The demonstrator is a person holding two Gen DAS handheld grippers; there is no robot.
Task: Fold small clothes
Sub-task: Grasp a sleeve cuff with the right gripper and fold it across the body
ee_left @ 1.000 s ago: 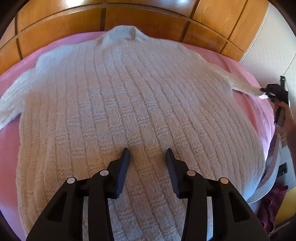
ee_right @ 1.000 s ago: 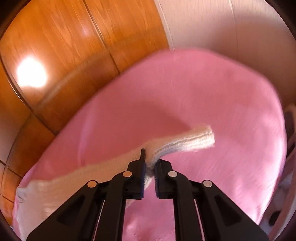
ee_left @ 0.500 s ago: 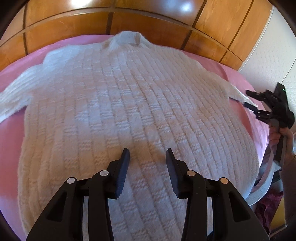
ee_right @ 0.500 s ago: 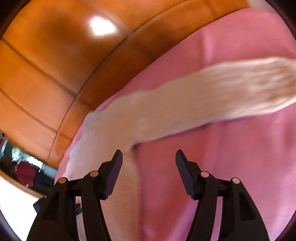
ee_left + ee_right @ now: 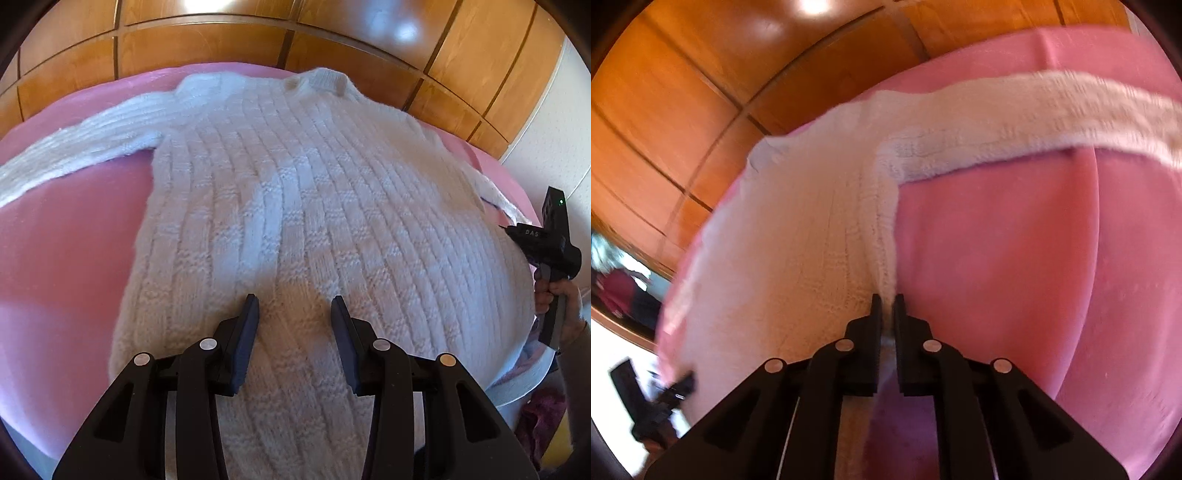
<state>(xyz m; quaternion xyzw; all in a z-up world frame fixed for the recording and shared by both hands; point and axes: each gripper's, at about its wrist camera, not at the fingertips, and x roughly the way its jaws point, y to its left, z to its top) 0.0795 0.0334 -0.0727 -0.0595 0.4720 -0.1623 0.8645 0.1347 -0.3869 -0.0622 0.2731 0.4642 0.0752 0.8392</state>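
Observation:
A white knitted sweater (image 5: 314, 206) lies flat on the pink bed sheet (image 5: 66, 240), collar toward the headboard and sleeves spread out. My left gripper (image 5: 294, 306) hovers open over the sweater's lower body, with nothing between its fingers. In the right wrist view my right gripper (image 5: 886, 304) is shut on the sweater's (image 5: 798, 236) side edge, below the armpit. The right sleeve (image 5: 1034, 110) stretches away to the right across the sheet. The left wrist view shows the right gripper (image 5: 517, 230) at the sweater's right edge, held by a hand (image 5: 557, 299).
A wooden panelled headboard (image 5: 221, 48) runs behind the bed. A white wall (image 5: 554, 129) stands at the right. Past the bed's right edge lie dark red cloth (image 5: 539, 417) and something yellow. The left gripper (image 5: 661, 398) shows blurred at the lower left of the right wrist view.
My right gripper let go of the sleeve cuff, opened, swung to the sweater's side edge and shut on it. My left gripper shifted left over the sweater, still open.

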